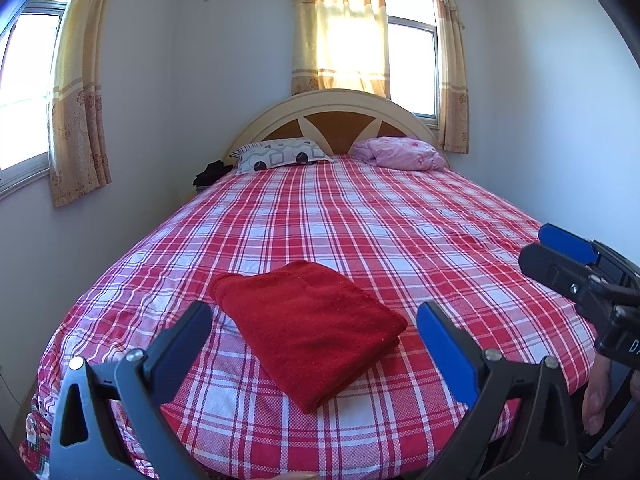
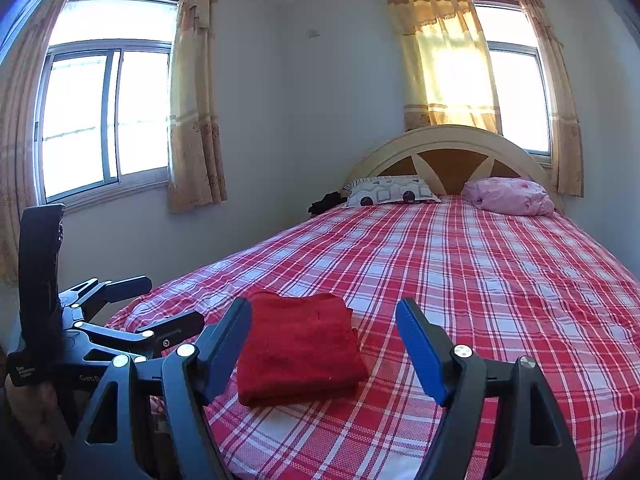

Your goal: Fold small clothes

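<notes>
A red cloth (image 1: 308, 328) lies folded into a flat rectangle on the red and white checked bed (image 1: 380, 220), near its foot. My left gripper (image 1: 314, 318) is open and empty, held above the near end of the cloth without touching it. My right gripper (image 2: 324, 312) is open and empty, also above the cloth (image 2: 300, 352). The right gripper shows at the right edge of the left wrist view (image 1: 560, 256), and the left gripper shows at the left of the right wrist view (image 2: 160, 300).
A patterned pillow (image 1: 280, 154) and a crumpled pink blanket (image 1: 404, 154) lie by the arched headboard (image 1: 336, 116). A dark bundle (image 1: 212, 172) sits beside the bed at the far left. Curtained windows (image 2: 104, 116) line the walls.
</notes>
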`<state>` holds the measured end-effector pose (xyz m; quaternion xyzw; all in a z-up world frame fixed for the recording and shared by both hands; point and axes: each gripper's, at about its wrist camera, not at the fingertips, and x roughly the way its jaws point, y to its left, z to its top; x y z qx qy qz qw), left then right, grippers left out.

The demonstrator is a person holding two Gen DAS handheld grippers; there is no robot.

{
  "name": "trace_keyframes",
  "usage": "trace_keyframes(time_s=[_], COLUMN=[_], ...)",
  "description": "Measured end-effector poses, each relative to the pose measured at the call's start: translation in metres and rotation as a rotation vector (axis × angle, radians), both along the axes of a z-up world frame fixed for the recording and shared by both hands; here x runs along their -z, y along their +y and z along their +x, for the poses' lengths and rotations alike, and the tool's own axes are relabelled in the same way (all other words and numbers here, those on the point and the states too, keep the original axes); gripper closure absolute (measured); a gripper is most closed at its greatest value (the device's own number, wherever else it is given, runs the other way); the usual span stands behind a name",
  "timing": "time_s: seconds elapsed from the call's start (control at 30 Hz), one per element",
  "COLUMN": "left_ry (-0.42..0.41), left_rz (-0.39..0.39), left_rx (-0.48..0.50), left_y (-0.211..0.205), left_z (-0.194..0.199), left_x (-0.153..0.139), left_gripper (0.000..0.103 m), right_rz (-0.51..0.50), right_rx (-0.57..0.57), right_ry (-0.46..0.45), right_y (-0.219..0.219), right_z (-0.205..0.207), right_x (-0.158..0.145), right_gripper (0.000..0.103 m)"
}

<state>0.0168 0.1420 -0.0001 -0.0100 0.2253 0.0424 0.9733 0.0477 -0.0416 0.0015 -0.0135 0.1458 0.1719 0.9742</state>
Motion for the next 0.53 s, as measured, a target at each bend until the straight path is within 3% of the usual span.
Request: trace_keyframes(time_s=[0.53], left_ry=[-0.006], left_rz=[-0.002], left_rx=[-0.006], left_y=[0.0027], left_z=[0.0009], left_x=[0.0068], left_gripper=[0.000], right_rz=[-0.020], right_rx=[-0.010], right_ry=[0.025], right_y=[0.0021], right_z=[0.0033], right_x=[0.0097], right_gripper=[0.028])
